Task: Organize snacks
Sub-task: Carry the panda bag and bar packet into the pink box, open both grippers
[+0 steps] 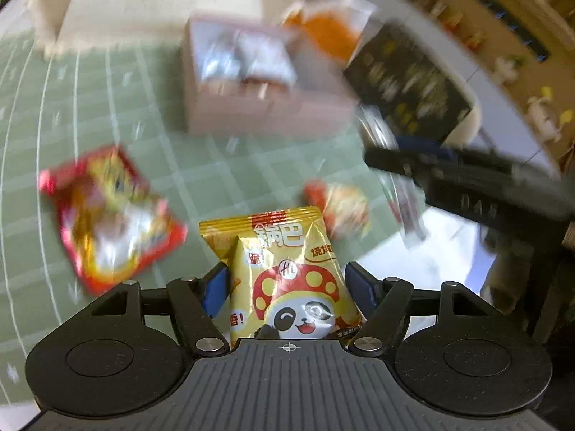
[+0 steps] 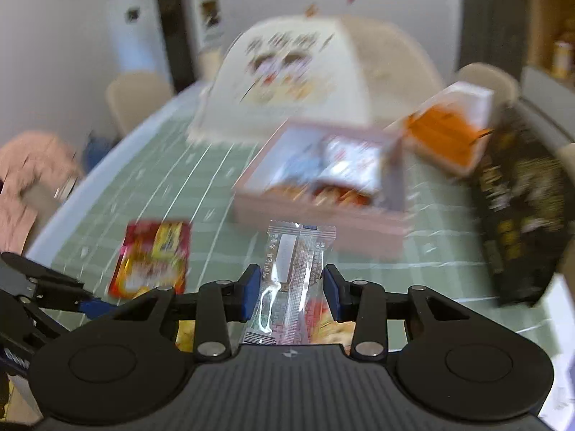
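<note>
- While both grippers carry packets, the pink box (image 2: 320, 194) already has some in.
- Left gripper (image 1: 287, 287) jaws clamped on yellow packet (image 1: 284, 273), right gripper (image 2: 291, 287) on clear packet (image 2: 291, 280).
- Red packet (image 2: 151, 258) still loose on the bench (image 2: 222, 186).

The right gripper (image 2: 290, 289) has its blue-padded jaws pressed on a clear plastic snack wrapper (image 2: 287, 280). Beyond it on the green gridded surface (image 2: 424, 251) sit a pink open box (image 2: 323, 197) and a red-and-yellow snack packet (image 2: 152, 256).

Green grid-patterned tablecloth (image 2: 222, 179) over table; beige chairs (image 2: 138, 98) around it; white wall (image 2: 64, 36) behind; wooden shelving (image 1: 517, 10) at right.
</note>
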`<state>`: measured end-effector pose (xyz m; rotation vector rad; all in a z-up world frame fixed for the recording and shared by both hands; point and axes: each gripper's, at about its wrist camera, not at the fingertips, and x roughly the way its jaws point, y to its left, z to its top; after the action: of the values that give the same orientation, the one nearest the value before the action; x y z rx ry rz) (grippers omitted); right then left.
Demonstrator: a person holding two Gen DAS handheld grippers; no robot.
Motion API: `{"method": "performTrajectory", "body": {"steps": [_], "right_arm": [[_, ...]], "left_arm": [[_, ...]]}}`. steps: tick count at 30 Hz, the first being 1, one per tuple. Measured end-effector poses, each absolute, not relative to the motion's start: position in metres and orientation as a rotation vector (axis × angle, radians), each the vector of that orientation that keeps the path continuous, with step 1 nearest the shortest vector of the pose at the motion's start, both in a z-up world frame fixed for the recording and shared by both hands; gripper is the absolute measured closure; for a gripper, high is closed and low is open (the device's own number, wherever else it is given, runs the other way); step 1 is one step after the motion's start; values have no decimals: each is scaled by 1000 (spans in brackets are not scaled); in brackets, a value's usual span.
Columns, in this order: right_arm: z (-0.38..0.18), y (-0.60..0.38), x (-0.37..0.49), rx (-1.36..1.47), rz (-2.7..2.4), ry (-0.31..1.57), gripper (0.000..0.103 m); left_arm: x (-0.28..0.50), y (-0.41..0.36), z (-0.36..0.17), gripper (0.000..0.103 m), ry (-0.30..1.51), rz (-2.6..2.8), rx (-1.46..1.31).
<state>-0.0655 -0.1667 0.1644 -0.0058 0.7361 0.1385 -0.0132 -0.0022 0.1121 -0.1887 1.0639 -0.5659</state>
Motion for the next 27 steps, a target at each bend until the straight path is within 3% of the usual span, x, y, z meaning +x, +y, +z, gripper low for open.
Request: {"method": "performTrajectory", "body": {"steps": [5, 9, 13, 15, 22, 27], "right_arm": [[185, -185, -79, 10, 57, 667, 65], [186, -182, -83, 6, 44, 661, 65], [182, -175, -86, -4, 59, 668, 65], [177, -173, -85, -16, 53, 681, 65], [159, -198, -82, 18, 1, 761, 65], [182, -204, -53, 46, 43, 693, 65]], "left_arm": [[20, -1, 187, 28, 785, -586, -238], [72, -20, 212, 27, 653, -566, -253], [150, -54, 173, 26, 753, -600, -252], [169, -63, 140, 31, 846, -542, -246], [141, -19, 112, 32, 799, -467, -498], [88, 26, 114, 32, 822, -387, -458]]}}
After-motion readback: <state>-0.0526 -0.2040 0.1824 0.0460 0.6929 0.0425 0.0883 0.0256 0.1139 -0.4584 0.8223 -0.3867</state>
